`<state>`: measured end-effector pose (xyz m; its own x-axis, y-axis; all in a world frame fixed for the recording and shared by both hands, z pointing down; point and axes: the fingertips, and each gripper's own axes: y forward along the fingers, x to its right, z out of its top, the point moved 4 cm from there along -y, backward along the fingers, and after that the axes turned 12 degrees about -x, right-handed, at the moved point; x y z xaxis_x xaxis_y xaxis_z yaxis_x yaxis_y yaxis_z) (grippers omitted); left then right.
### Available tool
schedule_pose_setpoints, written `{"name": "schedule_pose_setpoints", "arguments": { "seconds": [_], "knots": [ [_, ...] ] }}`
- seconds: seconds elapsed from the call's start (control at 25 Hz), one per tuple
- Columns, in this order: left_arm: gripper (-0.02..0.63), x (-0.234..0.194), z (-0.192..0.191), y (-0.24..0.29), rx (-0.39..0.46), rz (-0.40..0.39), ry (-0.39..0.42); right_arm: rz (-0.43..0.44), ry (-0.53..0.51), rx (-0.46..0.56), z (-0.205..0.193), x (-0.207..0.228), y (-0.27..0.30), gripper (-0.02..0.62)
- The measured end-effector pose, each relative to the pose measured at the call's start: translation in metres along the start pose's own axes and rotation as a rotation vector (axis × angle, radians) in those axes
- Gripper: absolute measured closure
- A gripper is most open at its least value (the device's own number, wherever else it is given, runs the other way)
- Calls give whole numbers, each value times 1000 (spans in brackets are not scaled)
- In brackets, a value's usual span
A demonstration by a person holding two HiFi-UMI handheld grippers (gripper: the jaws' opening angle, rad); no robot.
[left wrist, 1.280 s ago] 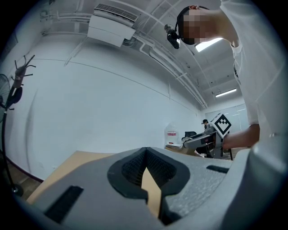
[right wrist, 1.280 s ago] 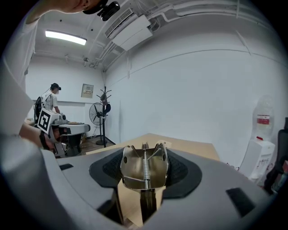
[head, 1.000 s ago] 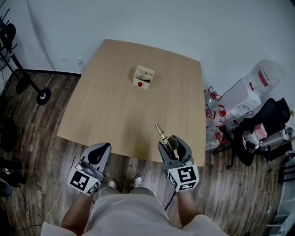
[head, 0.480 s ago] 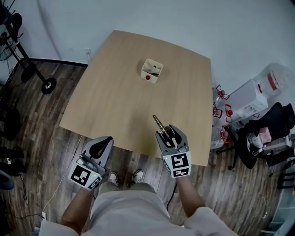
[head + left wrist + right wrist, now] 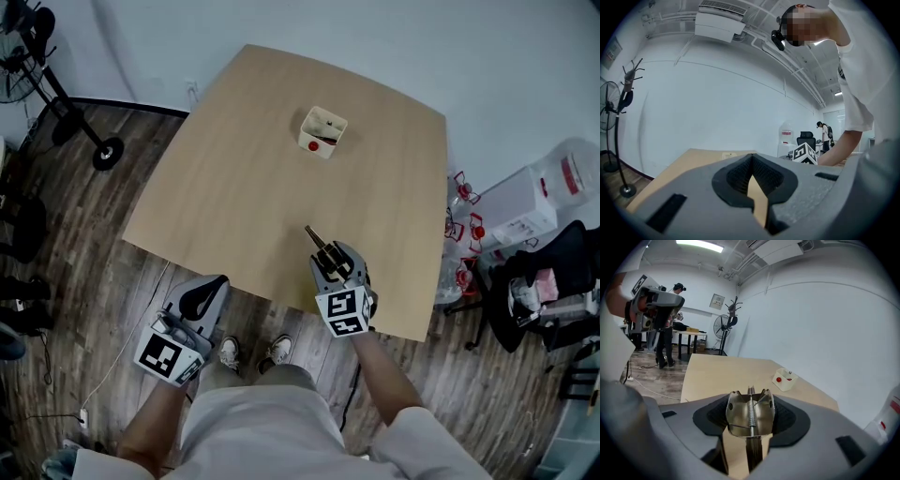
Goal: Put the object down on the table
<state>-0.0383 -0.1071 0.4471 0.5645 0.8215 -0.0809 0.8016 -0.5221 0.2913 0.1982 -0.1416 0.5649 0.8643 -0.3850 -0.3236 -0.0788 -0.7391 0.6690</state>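
Note:
My right gripper [image 5: 334,262] is shut on a shiny metal spring-loaded tool [image 5: 317,240] and hovers over the front edge of the light wooden table [image 5: 246,178]. The tool's thin end pokes forward past the fingertips. In the right gripper view the tool [image 5: 751,412] fills the gap between the jaws, its coil spring upright in the middle. My left gripper [image 5: 202,298] hangs just off the table's front edge, over the floor, shut and with nothing in it. Through the left gripper view only a sliver of table [image 5: 689,161] shows beyond the left gripper [image 5: 751,185].
A small white box [image 5: 323,131] with a red spot stands at the far middle of the table, also in the right gripper view as the white box [image 5: 783,379]. A fan stand [image 5: 89,141] is at the left. Water bottles [image 5: 562,173] and a black chair [image 5: 548,281] crowd the right.
My right gripper has carried the tool forward, from the table's front edge to above the tabletop. The left gripper has stayed about where it was.

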Motion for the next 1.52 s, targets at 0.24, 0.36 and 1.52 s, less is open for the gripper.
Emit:
{"name": "schedule_pose_setpoints", "arguments": {
  "seconds": [0.24,0.36,1.52],
  "knots": [
    [601,-1,-10,-1,-24,38,-23,11,-69,-38,-18,-7,37,371],
    [601,-3,-13,-2,-32,59,-29,18,-107,-52,-25,-10,52,371],
    [601,4,-34,-13,-54,172,-84,-23,-340,-188,-39,12,147,370]
  ]
}}
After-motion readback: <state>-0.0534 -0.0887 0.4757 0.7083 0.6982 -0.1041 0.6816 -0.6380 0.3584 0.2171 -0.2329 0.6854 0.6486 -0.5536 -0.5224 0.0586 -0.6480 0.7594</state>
